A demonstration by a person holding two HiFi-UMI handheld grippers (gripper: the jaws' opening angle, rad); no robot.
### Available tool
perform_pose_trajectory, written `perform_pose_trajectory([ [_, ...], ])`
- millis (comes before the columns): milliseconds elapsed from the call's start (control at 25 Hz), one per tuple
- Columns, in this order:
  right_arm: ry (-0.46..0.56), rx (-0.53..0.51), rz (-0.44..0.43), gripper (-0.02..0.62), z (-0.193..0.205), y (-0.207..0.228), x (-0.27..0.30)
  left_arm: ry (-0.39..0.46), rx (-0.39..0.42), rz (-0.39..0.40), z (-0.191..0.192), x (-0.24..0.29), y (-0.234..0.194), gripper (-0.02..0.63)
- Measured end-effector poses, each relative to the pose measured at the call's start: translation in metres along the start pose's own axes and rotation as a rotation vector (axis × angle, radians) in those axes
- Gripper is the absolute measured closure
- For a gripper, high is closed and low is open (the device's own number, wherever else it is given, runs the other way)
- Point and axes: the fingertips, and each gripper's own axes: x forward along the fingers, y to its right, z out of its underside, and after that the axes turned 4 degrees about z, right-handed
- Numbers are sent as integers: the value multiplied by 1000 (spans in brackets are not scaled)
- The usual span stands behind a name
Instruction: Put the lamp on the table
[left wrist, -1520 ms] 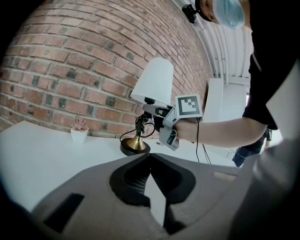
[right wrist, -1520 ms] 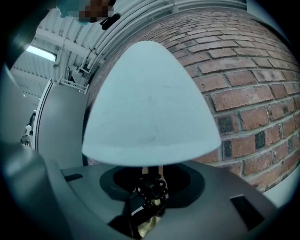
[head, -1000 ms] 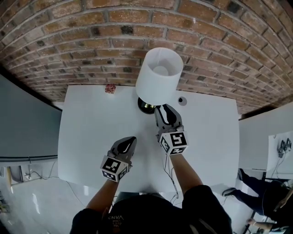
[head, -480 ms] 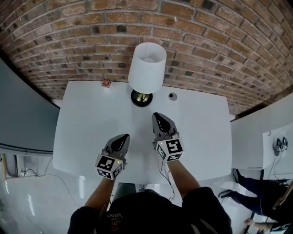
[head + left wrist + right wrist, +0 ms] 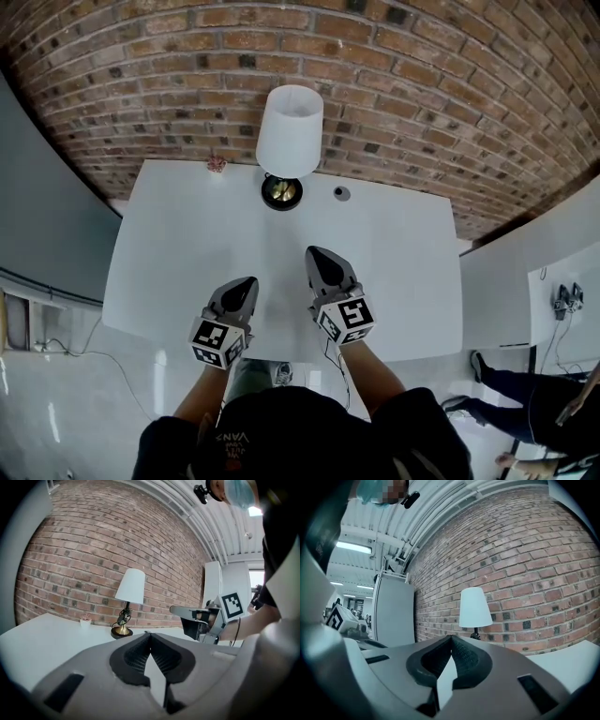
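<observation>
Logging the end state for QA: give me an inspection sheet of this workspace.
Surface: white table, lamp and two small items along its far edge.
Job's things: lamp upright on the table by the brick wall, free of both tongs.
Clutter: small pink potted plant left of the lamp; small round dark item right of it.
Grippers: left tongs shut, empty; right tongs have just closed, nothing between; both apart from the lamp.
Cables: thin dark cable beside the right forearm; lamp cord not seen.
Surroundings: brick wall behind; grey panel at left; a person's legs at lower right.
</observation>
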Motion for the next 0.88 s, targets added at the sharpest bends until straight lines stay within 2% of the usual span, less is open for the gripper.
perform_pose_trajectory([
  [480,-10,7,-30,595,1,-35,-64,33,30,-75,-6,-45,38,598],
  [880,-45,33,-35,595,14,-58,-107,43,39,-84,-2,-73,63,598],
])
